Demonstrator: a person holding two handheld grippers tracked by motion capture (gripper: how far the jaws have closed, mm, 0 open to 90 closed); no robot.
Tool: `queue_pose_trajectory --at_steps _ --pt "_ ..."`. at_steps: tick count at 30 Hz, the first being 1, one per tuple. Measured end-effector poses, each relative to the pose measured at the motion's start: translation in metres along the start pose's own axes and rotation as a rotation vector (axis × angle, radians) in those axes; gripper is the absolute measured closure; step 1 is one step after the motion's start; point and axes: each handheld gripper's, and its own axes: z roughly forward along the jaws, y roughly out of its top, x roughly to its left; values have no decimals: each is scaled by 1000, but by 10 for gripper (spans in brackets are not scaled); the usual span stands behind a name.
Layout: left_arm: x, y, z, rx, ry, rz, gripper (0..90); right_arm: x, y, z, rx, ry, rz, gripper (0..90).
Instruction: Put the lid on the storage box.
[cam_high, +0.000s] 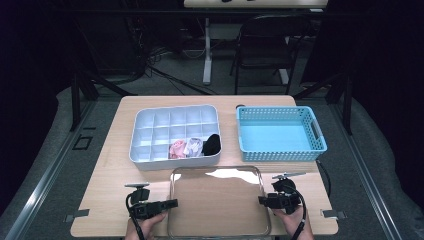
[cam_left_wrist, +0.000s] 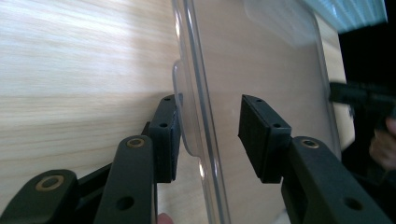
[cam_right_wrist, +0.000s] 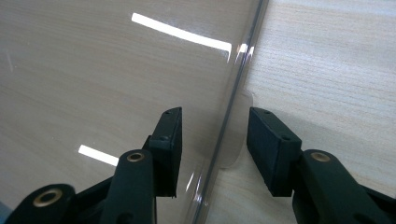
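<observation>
The high view looks from above the near edge of the table (cam_high: 112, 165), facing forward and down; the whole top is in frame, with floor and a chair (cam_high: 267, 42) in the upper part. The left gripper view sits very close behind its own jaws and looks along them at the left rim of the clear tray (cam_left_wrist: 201, 93). The right gripper view is equally close and looks at the other rim of the clear tray (cam_right_wrist: 236, 88). All three views share this clear tray (cam_high: 217, 205) and the wood around it.
</observation>
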Motion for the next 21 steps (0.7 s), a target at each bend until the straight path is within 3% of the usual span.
queue_pose_trajectory --at_steps 5,8,21 --pt "0 0 0 7 -5 28 601 -4 1 -1 9 23 3 553" --pt "3 -3 -2 6 -27 24 625 -6 2 -1 19 37 12 548" --pt "-6 -3 -8 -43 -29 136 643 -16 8 0 55 121 -8 441"
